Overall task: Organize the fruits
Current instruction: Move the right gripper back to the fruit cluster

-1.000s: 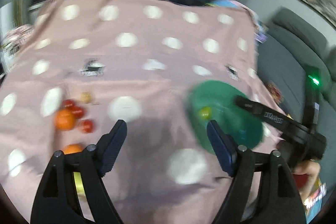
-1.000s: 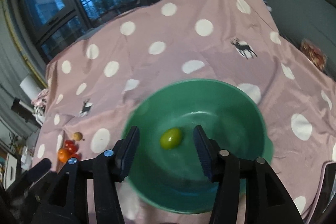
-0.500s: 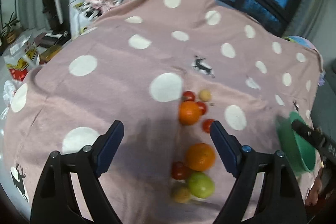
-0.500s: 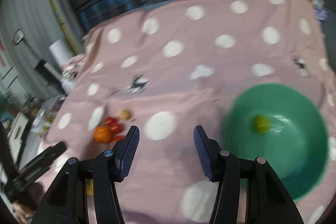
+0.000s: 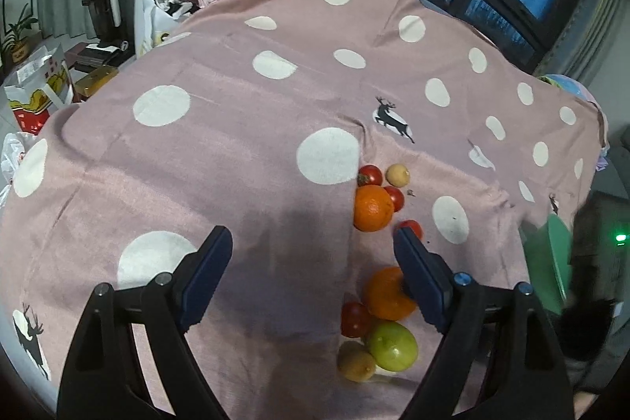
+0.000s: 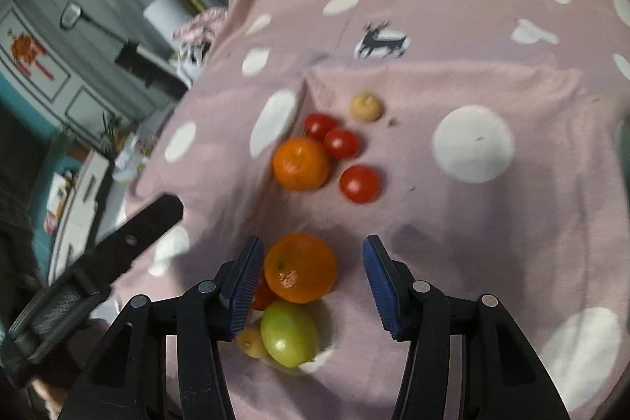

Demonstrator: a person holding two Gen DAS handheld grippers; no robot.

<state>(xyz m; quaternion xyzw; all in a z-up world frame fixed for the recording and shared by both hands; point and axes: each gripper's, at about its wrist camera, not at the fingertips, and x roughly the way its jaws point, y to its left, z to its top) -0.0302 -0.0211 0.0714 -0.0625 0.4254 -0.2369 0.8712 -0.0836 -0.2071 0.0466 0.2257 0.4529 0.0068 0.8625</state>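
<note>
Right tool (image 6: 311, 286) spread wide, empty, hovering right over the near orange (image 6: 300, 267); its left pad sits just beside the fruit, the right pad stands clear. A second ago it was parked over the green bowl with a small green fruit lying inside; it has swung back to the pile since. Read: one drop-off done, next pick lining up, probably that orange.

Left tool (image 5: 311, 262) also spread, pinching nothing, hanging over bare cloth just left of the near orange (image 5: 388, 292). It was pointed toward the bowl a second ago and has turned onto the fruit.

Fruit relative to the near orange, all on the polka-dot cloth (image 6: 492, 223) covering the bench:
- green apple (image 6: 289, 333) touching it on the near side, small yellowish fruit (image 6: 252, 341) beside that
- one tomato (image 5: 354, 319) tucked against its left side
- second orange (image 6: 301, 163) farther out, three tomatoes (image 6: 359, 183) around it
- pale round fruit (image 6: 366, 106) farthest out

Green bowl (image 5: 551, 262): only a rim sliver shows now, well right of the near orange. Contents not visible from here.

Most of the job remains.
</note>
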